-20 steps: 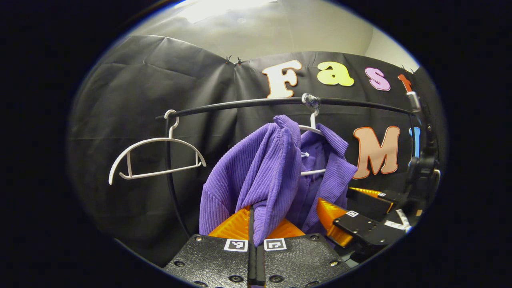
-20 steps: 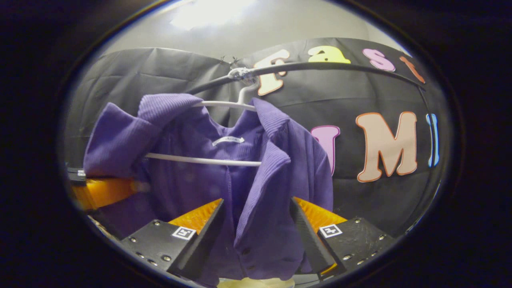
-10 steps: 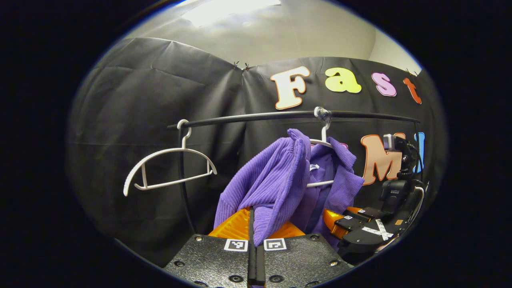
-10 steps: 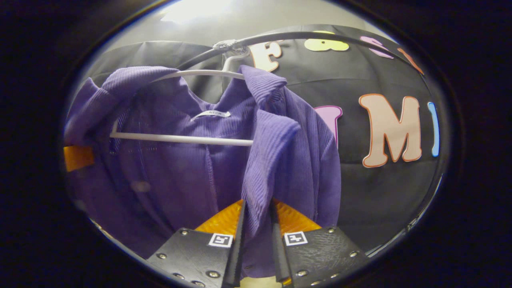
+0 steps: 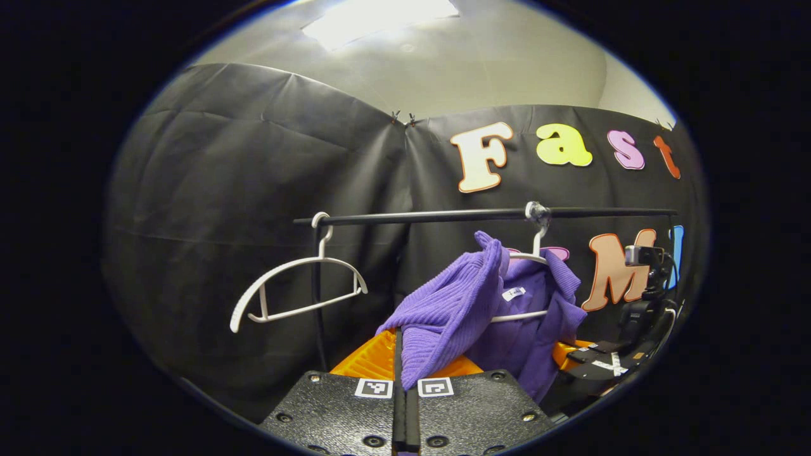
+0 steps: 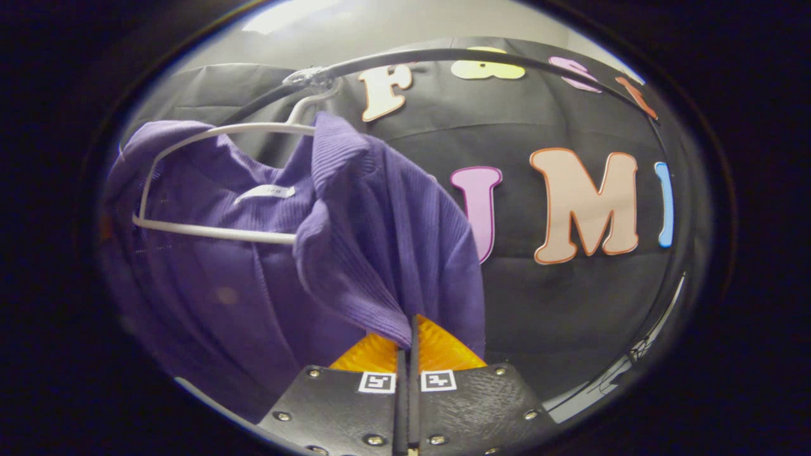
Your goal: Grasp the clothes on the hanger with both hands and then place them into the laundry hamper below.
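A purple ribbed cardigan (image 5: 481, 304) hangs on a white hanger (image 5: 529, 258) from a black rail (image 5: 443, 216). My left gripper (image 5: 400, 345) is shut on the cardigan's left front edge, which stretches toward me off the hanger's shoulder. In the right gripper view the same cardigan (image 6: 355, 240) drapes over its hanger (image 6: 209, 183), and my right gripper (image 6: 408, 332) is shut on its right front panel. The right gripper (image 5: 595, 358) also appears low at the right of the left gripper view, beside the cardigan.
An empty white hanger (image 5: 298, 288) hangs at the left end of the rail, by the rack's upright post (image 5: 317, 297). Black cloth wall stands close behind the rack. The rail (image 6: 443, 57) arcs overhead in the right gripper view.
My right gripper went from wide open to shut on the cardigan's front panel. Both grippers drew back from the rack, pulling the cardigan's fronts outward; the rail and hangers look farther away.
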